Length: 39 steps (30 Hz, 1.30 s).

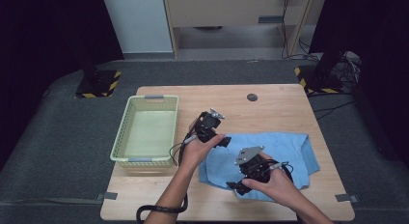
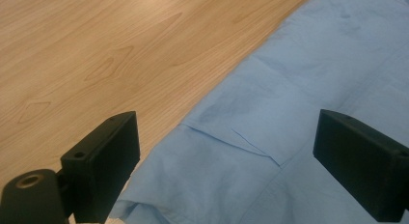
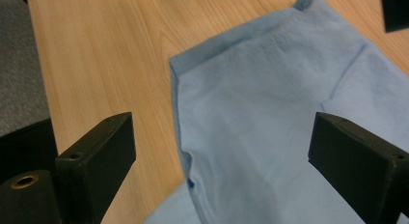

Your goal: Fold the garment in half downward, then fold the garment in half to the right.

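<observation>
Blue cloth point(image 1: 284, 151) lies flat on table point(image 1: 270, 103); left gripper point(image 2: 226, 151) and right gripper point(image 3: 222, 156) hover with jaws spread, so each should straddle an edge before pinching.

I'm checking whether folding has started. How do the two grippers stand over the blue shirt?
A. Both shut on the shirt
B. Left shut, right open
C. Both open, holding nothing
C: the left gripper and right gripper show jaws wide apart above the blue shirt.

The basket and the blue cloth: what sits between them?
In the high view, the left gripper and the hand holding it sit between the green basket and the blue cloth, above bare wooden table.
</observation>
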Tool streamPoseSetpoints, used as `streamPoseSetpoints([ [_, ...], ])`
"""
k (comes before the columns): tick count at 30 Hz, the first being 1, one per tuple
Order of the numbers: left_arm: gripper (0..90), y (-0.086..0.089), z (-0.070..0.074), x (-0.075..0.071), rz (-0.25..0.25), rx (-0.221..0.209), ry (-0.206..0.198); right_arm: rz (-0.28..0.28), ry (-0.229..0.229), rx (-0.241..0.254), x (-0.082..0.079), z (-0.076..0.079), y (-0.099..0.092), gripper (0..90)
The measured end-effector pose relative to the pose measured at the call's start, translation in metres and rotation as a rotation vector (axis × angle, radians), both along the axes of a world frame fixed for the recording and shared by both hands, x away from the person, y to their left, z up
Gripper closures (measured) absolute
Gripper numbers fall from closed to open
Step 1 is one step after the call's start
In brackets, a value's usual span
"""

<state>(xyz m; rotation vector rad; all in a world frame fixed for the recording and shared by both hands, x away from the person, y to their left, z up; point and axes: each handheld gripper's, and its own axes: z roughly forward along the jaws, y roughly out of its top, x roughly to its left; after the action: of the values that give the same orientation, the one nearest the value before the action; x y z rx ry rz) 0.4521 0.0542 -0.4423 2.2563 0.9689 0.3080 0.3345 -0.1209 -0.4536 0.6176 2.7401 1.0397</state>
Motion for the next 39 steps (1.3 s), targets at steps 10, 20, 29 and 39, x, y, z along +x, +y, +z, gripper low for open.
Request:
streamPoseSetpoints([
  [10, 16.3, 0.005, -0.007, 0.0, 0.039, 0.001, -0.03, -0.011, 0.012, 0.051, -0.005, -0.013, 0.022, 14.8],
  [20, 22.5, 0.009, -0.016, -0.001, 0.072, 0.004, -0.056, -0.019, 0.006, 0.036, -0.012, -0.03, 0.047, 32.8],
  [29, 23.6, 0.009, -0.032, -0.003, 0.077, 0.003, -0.05, -0.018, 0.003, 0.023, -0.016, -0.047, 0.062, 32.5],
  [39, 22.8, 0.019, -0.044, -0.004, 0.129, -0.03, -0.034, -0.071, -0.023, 0.022, -0.006, -0.062, 0.077, 36.2],
])
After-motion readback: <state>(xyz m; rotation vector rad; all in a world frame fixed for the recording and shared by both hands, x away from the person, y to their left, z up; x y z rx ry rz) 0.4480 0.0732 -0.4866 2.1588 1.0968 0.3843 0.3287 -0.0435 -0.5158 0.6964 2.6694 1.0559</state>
